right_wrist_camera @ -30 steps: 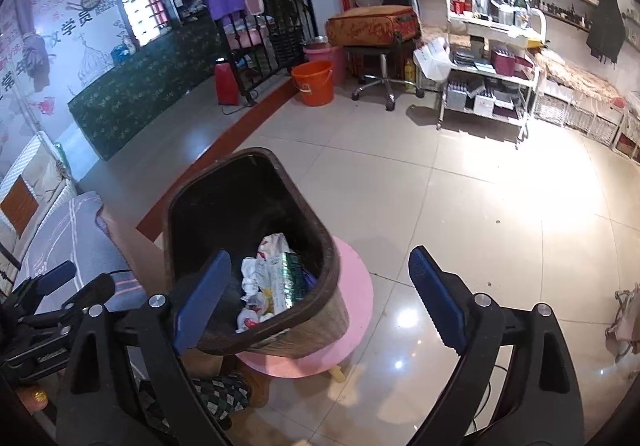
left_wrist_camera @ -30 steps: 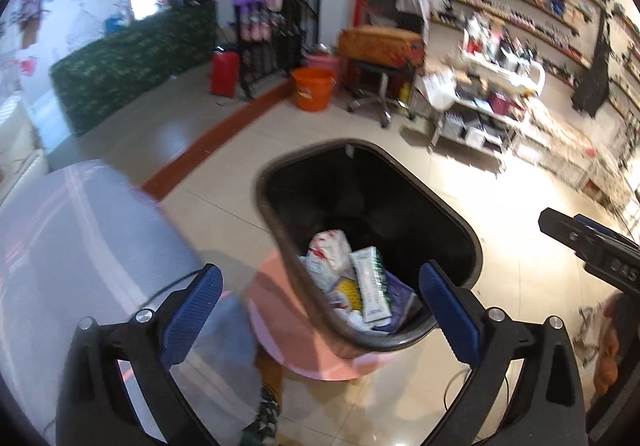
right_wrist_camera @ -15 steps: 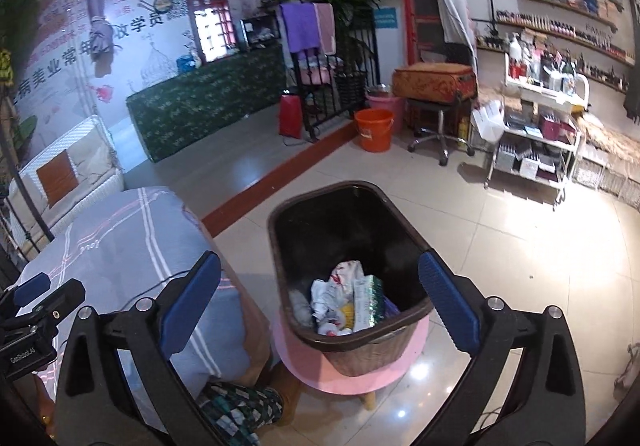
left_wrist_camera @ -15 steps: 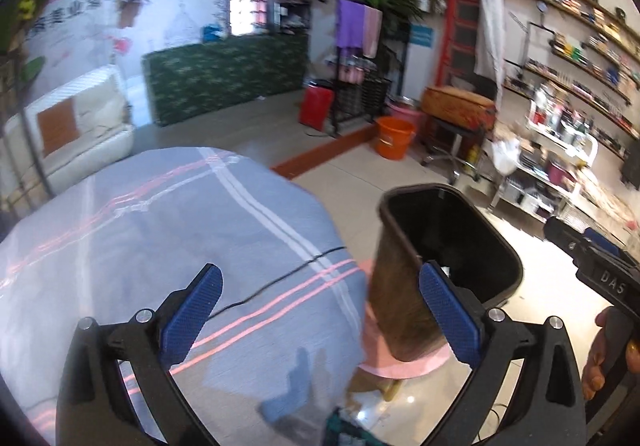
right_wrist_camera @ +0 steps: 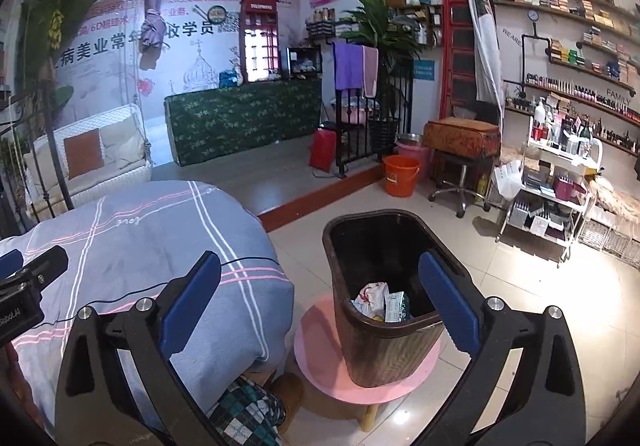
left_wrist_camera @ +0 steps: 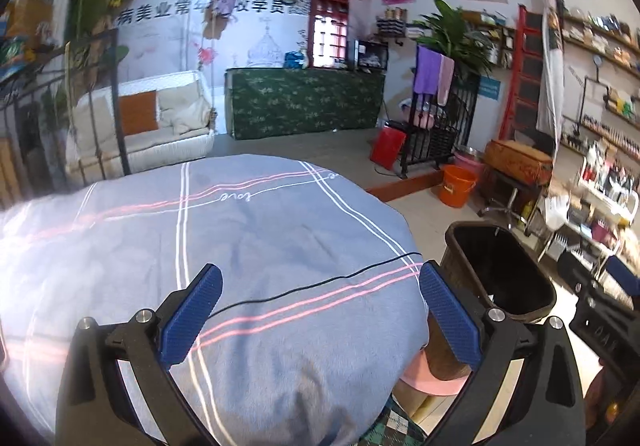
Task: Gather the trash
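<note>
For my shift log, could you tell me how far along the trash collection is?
Done: wrappers lie in the bin on the pink stool. In hand: nothing; left tool and right tool are open. Left: no trash shows on the bedspread.

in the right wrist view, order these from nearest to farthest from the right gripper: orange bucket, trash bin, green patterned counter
1. trash bin, right before the right gripper, on the pink stool.
2. orange bucket, on the floor beyond the bin.
3. green patterned counter, against the back wall, left.
</note>
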A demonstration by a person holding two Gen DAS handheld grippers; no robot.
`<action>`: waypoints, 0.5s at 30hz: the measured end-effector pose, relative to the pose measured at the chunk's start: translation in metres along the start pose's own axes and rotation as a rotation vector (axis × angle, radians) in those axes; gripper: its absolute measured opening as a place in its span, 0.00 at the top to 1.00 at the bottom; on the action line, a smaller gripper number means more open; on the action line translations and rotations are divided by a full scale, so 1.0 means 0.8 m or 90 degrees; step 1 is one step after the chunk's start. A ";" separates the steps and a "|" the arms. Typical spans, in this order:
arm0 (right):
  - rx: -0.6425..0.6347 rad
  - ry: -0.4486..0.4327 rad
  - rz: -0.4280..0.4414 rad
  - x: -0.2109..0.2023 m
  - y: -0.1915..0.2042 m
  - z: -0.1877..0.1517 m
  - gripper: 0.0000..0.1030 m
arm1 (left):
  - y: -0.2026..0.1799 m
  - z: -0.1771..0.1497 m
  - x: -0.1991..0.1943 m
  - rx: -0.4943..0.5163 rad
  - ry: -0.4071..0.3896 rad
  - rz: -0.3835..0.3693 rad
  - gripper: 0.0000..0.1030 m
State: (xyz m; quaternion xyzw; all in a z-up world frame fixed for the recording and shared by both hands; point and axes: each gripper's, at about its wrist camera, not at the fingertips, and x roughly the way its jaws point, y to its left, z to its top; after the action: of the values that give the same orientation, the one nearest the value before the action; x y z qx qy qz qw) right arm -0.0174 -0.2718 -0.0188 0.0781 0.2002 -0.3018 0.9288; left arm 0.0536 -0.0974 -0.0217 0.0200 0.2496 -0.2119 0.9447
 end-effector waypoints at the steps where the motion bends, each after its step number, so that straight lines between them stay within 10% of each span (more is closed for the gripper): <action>1: -0.004 -0.006 0.000 -0.006 0.001 -0.002 0.05 | 0.002 -0.001 -0.004 -0.003 -0.006 0.007 0.05; 15: -0.023 -0.046 0.012 -0.033 0.015 0.001 0.05 | 0.010 -0.003 -0.029 -0.011 -0.052 0.041 0.05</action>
State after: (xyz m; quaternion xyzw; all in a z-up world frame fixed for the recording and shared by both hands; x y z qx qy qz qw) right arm -0.0298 -0.2484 -0.0064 0.0519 0.1711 -0.2917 0.9397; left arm 0.0376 -0.0805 -0.0131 0.0112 0.2118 -0.1799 0.9605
